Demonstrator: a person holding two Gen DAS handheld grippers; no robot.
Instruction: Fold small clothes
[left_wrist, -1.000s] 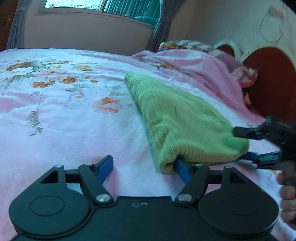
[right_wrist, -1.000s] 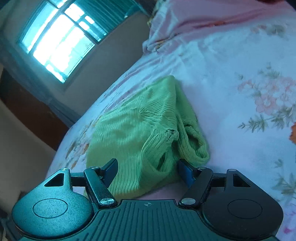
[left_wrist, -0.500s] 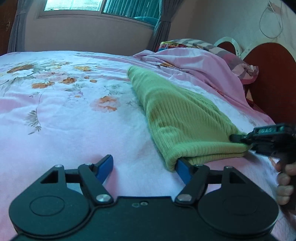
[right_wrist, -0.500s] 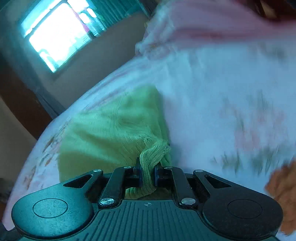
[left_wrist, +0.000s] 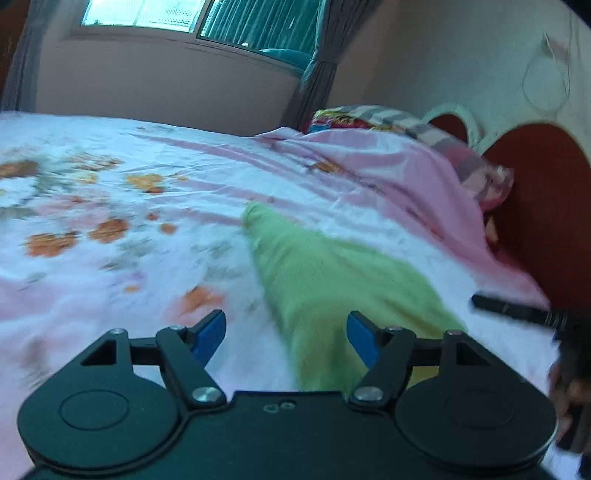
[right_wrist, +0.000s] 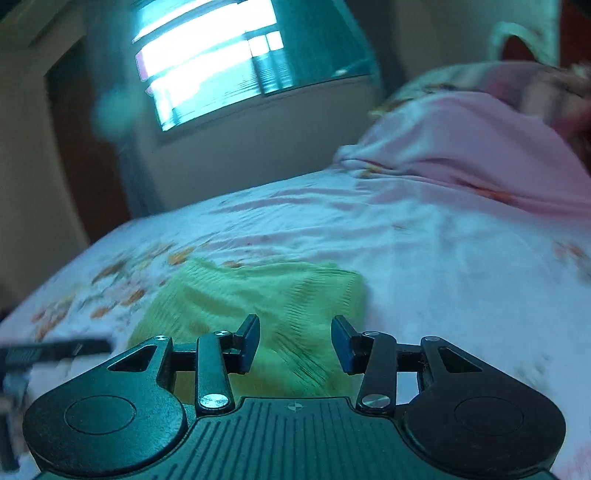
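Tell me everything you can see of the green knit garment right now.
The green knit garment is a small light-green piece of ribbed, soft-looking knit. It lies folded and fairly flat on the floral bedsheet, narrowing toward its far end in the left wrist view, below the bunched pink blanket. Both views are motion-blurred. The left tool is open above its near edge; the right tool is opening, and no pad visibly presses on it.

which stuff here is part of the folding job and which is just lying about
Part of the job:
- green knit garment, folded on the bed
- left tongs, open, nothing gripped
- right tongs, jaws opening, above the garment, not gripping it

Just lying about:
- floral bedsheet
- pink blanket
- striped pillow
- headboard
- window and curtain
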